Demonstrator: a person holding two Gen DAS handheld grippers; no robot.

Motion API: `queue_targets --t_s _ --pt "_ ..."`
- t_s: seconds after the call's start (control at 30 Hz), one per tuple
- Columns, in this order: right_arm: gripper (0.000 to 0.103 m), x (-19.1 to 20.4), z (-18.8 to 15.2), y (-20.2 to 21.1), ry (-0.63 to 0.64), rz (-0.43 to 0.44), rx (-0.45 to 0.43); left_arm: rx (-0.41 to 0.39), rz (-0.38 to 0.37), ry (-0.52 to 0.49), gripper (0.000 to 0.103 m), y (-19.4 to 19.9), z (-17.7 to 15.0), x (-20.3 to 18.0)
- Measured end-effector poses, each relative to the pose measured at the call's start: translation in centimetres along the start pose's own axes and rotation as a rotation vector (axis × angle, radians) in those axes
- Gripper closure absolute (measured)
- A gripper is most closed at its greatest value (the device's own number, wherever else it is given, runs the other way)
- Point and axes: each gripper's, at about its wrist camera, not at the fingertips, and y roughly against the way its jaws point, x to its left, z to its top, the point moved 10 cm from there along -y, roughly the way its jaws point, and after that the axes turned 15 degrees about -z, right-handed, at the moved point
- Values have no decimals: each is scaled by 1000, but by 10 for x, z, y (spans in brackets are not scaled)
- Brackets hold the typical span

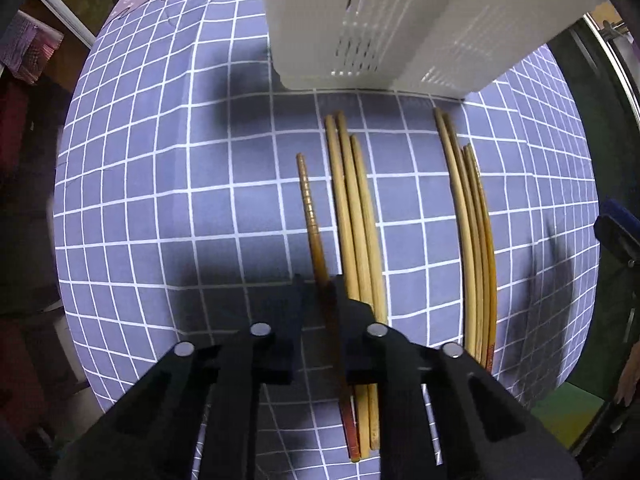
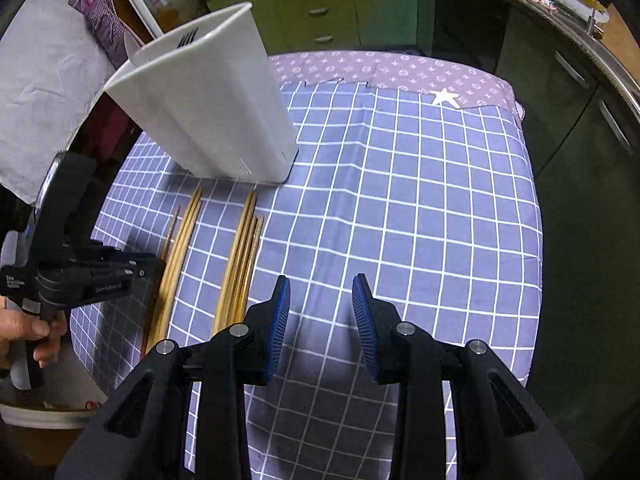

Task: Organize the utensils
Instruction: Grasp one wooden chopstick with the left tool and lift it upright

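Chopsticks on the checked tabletop [image 2: 400, 200]: left hand-held gripper [image 1: 320, 292] is clamped on the dark ridged chopstick [image 1: 310, 216], right hand-held gripper [image 2: 320, 300] hangs unclenched and empty.

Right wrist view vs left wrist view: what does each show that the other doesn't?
Right wrist only: the right gripper, jaws open over bare cloth, a white star, green cabinets, a hand holding the left gripper.
Left wrist only: the left gripper shut on a dark ridged chopstick.
Both: white utensil holder, chopsticks in two bundles, checked tablecloth.
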Motion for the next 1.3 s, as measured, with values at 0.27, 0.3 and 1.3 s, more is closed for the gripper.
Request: queue_targets --t_s 0.27,0.3,1.3 --pt "68 9 -11 -6 18 30 65 -6 -28 18 96 2 11 4" --pt "68 12 -13 -8 20 40 80 -10 -37 18 96 3 12 4" --pt "94 90 -29 -58 122 -9 345 -426 -180 -195 96 110 -26 -4"
